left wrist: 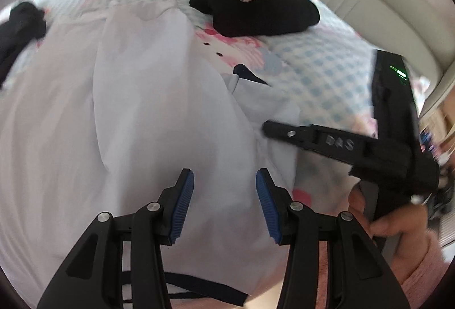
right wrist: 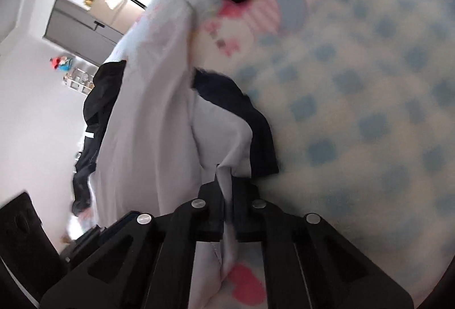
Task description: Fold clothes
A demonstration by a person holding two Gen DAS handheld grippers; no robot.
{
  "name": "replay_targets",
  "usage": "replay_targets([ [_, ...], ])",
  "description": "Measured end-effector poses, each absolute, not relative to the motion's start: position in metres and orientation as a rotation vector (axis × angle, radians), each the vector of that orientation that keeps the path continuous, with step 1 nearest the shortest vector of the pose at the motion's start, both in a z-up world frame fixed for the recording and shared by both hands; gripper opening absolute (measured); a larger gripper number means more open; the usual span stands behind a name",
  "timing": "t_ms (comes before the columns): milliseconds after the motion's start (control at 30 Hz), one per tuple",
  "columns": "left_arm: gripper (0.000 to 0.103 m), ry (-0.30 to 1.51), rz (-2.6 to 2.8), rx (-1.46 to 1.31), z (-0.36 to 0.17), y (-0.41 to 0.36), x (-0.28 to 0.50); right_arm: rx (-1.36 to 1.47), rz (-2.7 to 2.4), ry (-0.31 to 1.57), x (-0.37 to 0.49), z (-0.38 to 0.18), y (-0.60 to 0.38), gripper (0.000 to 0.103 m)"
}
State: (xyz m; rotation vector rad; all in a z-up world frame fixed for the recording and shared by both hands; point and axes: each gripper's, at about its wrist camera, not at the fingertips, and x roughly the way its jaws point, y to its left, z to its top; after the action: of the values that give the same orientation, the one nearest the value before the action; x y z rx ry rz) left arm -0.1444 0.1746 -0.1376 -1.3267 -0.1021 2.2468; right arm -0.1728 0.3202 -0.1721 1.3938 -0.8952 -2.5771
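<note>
**Grippers work a white shirt on a checked bedspread**

Left gripper [left wrist: 224, 196], seen from its own wrist camera, hangs with its blue-padded jaws spread apart over a white shirt [left wrist: 128, 115], nothing between the pads. The shirt lies spread across a bedspread [left wrist: 321, 72] of blue checks and pink cartoon prints, filling the frame from 6 o'clock up past centre, its navy-trimmed sleeve [left wrist: 250, 81] pointing toward 2 o'clock. At 1 o'clock sits a stack of folded clothes [left wrist: 256, 1], black at the bottom, white and navy on top. A dark garment [left wrist: 20, 27] lies crumpled at 9 o'clock. From 4 o'clock the right gripper [left wrist: 268, 129] reaches in, held by a hand [left wrist: 392, 220], its tip at the shirt's edge.

From the right wrist camera, the right gripper [right wrist: 227, 189] has its jaws pressed together on a fold of the white shirt [right wrist: 159, 121], the cloth pinched at 6 o'clock. The navy-trimmed sleeve [right wrist: 256, 132] lies just above the jaws, near centre. The checked bedspread [right wrist: 369, 109] fills 3 o'clock, and the dark garment [right wrist: 93, 121] hangs at 9 o'clock.
</note>
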Motion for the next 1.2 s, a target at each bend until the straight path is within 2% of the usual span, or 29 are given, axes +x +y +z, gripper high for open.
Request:
replay_targets([
  [100, 0.048, -0.075, 2.235, -1.318, -0.142, 0.177, -0.144, 1.306, -2.767, -0.740, -0.152, -0.145, 0.315, 0.000],
  [200, 0.048, -0.018, 2.202, -1.345, -0.147, 0.188, -0.143, 1.269, -2.883, -0.723, -0.132, -0.130, 0.323, 0.000],
  [333, 0.048, 0.044, 2.176, -1.399, -0.165, 0.200, -0.142, 1.388, -3.022, -0.614, -0.115, -0.133, 0.349, 0.000],
  [467, 0.048, -0.032, 2.197, -1.319, -0.151, 0.200, -0.139, 1.391, -2.794, -0.925, -0.108, -0.145, 0.381, 0.003],
  [533, 0.048, -0.066, 2.215, -1.240, -0.138, 0.206, -0.139, 1.351, -2.762, -0.922, -0.110, -0.141, 0.377, 0.006],
  [733, 0.048, 0.021, 2.145, -1.230, -0.138, 0.252, -0.156, 1.435, -2.810, -0.871, -0.124, -0.145, 0.360, 0.017],
  [833, 0.048, 0.102, 2.126, -1.258, -0.151, 0.275, -0.158, 1.457, -2.800, -0.889, -0.116, -0.145, 0.357, 0.031],
  [867, 0.045, 0.132, 2.131, -1.267, -0.156, 0.280, -0.158, 1.460, -2.802, -0.896, -0.113, -0.145, 0.357, 0.032],
  [900, 0.037, 0.152, 2.148, -1.299, -0.163, 0.286, -0.162, 1.460, -2.800, -0.902, -0.111, -0.146, 0.358, 0.032],
  [933, 0.012, 0.154, 2.157, -1.319, -0.167, 0.287, -0.164, 1.461, -2.799, -0.904, -0.110, -0.145, 0.358, 0.032],
  [967, 0.005, 0.141, 2.164, -1.335, -0.169, 0.286, -0.166, 1.462, -2.802, -0.907, -0.108, -0.144, 0.360, 0.032],
  [1133, 0.003, 0.023, 2.121, -1.232, -0.147, 0.276, -0.153, 1.437, -2.797, -0.945, -0.106, -0.136, 0.372, 0.036],
  [1200, 0.003, 0.015, 2.090, -1.204, -0.139, 0.277, -0.146, 1.405, -2.786, -0.970, -0.106, -0.132, 0.374, 0.047],
])
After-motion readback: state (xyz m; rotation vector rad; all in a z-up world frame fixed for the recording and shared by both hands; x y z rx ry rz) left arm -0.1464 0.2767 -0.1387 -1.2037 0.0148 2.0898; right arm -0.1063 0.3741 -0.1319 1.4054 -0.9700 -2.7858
